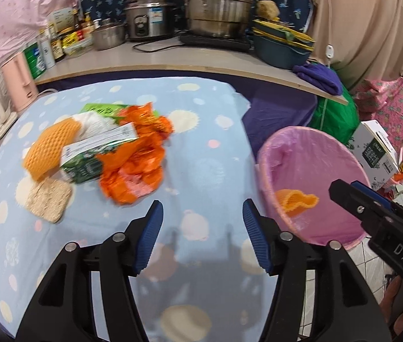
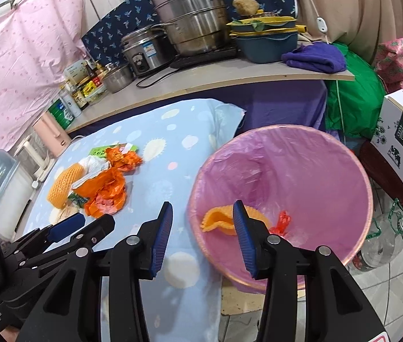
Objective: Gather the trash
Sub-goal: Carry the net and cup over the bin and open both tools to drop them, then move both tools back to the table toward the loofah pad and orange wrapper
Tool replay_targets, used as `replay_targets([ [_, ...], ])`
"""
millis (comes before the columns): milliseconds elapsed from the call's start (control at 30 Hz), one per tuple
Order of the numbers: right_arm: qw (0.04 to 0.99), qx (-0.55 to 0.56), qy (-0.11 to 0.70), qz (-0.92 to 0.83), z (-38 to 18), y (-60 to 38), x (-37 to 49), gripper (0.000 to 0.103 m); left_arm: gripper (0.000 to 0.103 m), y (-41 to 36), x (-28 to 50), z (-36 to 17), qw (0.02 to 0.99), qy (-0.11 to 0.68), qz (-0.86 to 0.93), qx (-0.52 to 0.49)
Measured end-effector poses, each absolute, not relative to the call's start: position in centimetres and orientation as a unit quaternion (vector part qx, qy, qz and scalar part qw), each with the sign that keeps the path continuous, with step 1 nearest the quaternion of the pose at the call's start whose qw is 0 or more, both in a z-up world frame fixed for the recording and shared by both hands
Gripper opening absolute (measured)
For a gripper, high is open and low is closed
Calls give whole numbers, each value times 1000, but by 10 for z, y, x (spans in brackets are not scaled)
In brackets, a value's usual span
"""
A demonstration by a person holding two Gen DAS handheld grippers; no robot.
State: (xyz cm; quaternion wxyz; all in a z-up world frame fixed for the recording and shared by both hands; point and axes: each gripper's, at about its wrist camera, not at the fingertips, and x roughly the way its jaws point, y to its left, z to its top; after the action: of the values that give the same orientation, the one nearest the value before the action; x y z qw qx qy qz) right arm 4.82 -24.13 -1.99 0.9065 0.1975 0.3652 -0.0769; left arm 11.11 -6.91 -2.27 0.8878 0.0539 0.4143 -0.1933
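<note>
Right wrist view: your pink-lined trash bin sits just off the table edge and already holds an orange foam fruit net and a small red scrap. So I'd call the task started, with most of it left.

Your pile is on the blue spotted tablecloth, well apart from the bin: another orange foam net, a green-and-white carton, crumpled orange plastic bags, white crumpled wrap, a green packet behind, and a beige fibrous pad nearest you.

Your left gripper is spread with nothing between the pads, aimed at bare cloth short of the pile. Your right gripper is also parted and empty, hanging at the bin rim.
</note>
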Motion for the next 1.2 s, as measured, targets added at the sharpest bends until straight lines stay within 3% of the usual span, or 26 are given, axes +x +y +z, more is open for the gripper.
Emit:
replay_targets([
  [300, 906, 177, 382, -39, -24, -195, 71, 48, 73, 6, 123, -38, 892, 435, -122, 18],
  [733, 899, 143, 413, 19, -43, -120, 121, 54, 73, 119, 157, -65, 885, 463, -19, -39],
  [1200, 889, 116, 440, 53, -68, -65, 186, 54, 79, 165, 195, -83, 876, 477, 6, -65],
])
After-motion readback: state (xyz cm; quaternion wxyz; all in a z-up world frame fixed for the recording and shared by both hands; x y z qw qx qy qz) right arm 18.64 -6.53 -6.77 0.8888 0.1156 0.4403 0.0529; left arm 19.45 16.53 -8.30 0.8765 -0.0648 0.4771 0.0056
